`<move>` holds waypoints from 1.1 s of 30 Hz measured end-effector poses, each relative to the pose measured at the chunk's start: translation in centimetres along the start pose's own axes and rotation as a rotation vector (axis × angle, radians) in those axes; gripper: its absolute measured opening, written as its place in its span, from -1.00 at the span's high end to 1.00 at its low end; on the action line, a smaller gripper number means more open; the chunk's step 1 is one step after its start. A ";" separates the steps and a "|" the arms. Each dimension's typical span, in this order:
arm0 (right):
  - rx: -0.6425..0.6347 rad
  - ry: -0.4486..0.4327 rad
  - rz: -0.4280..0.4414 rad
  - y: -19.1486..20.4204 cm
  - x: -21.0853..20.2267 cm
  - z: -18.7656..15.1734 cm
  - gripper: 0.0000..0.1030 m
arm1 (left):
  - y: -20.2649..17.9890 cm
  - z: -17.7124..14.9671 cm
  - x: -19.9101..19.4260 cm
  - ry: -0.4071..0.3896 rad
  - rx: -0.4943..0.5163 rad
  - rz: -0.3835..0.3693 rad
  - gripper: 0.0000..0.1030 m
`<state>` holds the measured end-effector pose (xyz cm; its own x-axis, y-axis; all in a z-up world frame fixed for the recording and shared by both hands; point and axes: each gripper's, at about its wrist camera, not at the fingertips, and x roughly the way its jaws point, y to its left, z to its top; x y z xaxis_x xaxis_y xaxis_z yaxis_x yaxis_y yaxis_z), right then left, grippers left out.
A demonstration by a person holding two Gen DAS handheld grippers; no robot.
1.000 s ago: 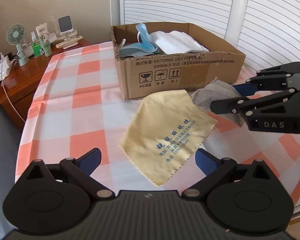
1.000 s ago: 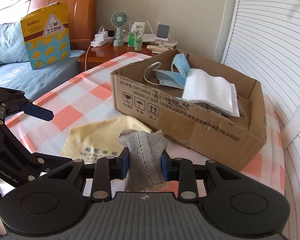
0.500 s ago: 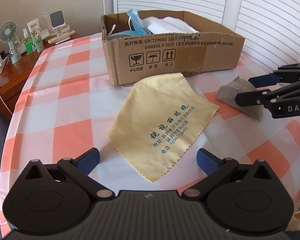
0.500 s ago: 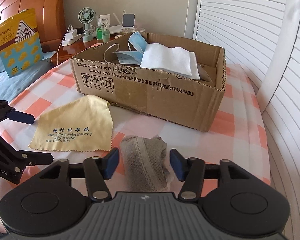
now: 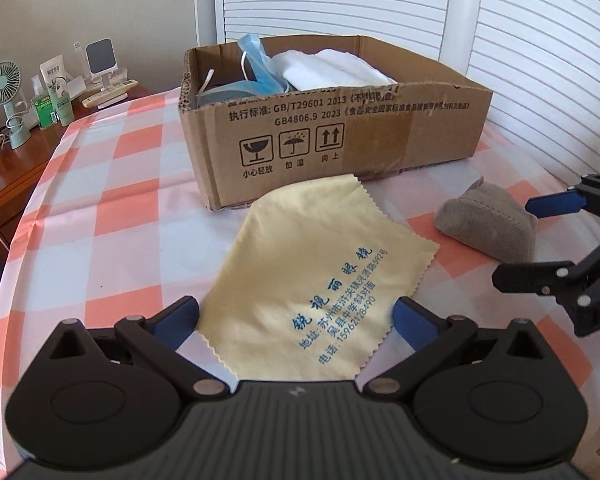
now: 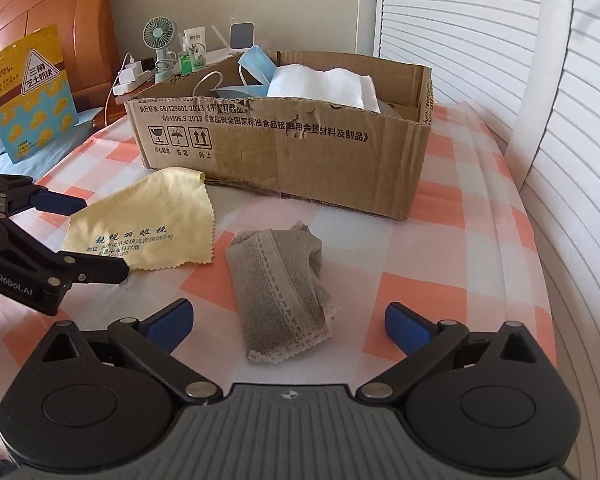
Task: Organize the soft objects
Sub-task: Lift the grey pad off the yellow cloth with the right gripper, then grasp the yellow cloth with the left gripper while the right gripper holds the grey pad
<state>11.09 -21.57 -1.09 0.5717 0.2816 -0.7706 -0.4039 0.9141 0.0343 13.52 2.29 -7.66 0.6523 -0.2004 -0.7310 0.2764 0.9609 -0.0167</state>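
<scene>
A folded grey lace cloth (image 6: 280,280) lies loose on the checked tablecloth. My right gripper (image 6: 288,318) straddles it with jaws opening wide, and the pads stand well clear of it. A yellow lens cloth (image 5: 320,256) with blue print lies flat in front of the cardboard box (image 5: 340,148). My left gripper (image 5: 296,316) hovers open over its near edge, touching nothing. The box (image 6: 284,160) holds a blue face mask (image 6: 256,66) and a white cloth (image 6: 324,84). In the left wrist view the grey cloth (image 5: 488,224) and right gripper (image 5: 536,242) show at the right.
A wooden nightstand (image 5: 4,176) at the left carries a small fan (image 5: 4,92), bottles and chargers. A yellow bag (image 6: 28,92) leans on the bed. White slatted shutters (image 6: 500,60) run close behind and to the right of the table.
My right gripper has let go of the grey cloth and spread its jaws wide; the cloth now lies on the table. Both grippers have sunk closer to the tabletop.
</scene>
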 end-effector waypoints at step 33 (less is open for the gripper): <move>-0.054 -0.011 -0.038 1.0 0.0 -0.5 -1.00 | -1.7 3.5 2.5 -0.049 0.000 -0.008 0.20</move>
<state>10.34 -20.78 -1.41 0.5952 0.2500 -0.7637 -0.4194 0.9073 -0.0299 17.14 -0.48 -7.06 0.6841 -0.2175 -0.6962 0.2822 0.9591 -0.0224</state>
